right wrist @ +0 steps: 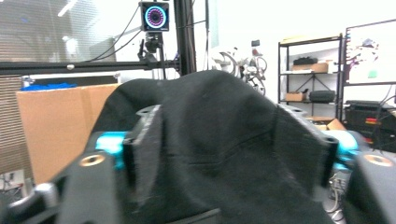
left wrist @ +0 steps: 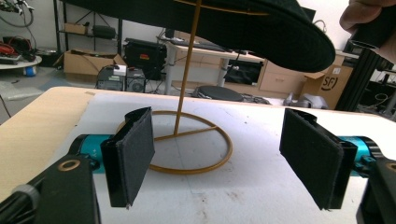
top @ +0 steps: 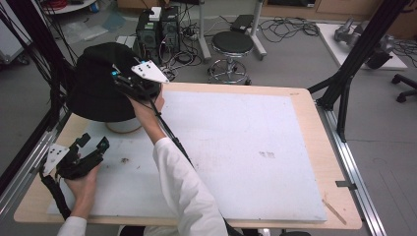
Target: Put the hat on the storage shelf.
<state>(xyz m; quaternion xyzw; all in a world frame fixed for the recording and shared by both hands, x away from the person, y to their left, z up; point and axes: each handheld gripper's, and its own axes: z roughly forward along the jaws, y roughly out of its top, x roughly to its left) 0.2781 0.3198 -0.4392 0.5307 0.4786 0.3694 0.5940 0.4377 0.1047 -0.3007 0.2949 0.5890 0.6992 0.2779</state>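
Right claw (right wrist: 233,154) grips floppy black hat (right wrist: 215,121).

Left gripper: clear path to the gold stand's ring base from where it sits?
Probably yes. The left gripper is open and faces the gold ring base across bare white mat. The black hat hangs overhead, above that path.

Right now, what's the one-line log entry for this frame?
right tongs: on black hat, jaws either side of crown | hat: on gold wire stand | left tongs: open, idle on white mat
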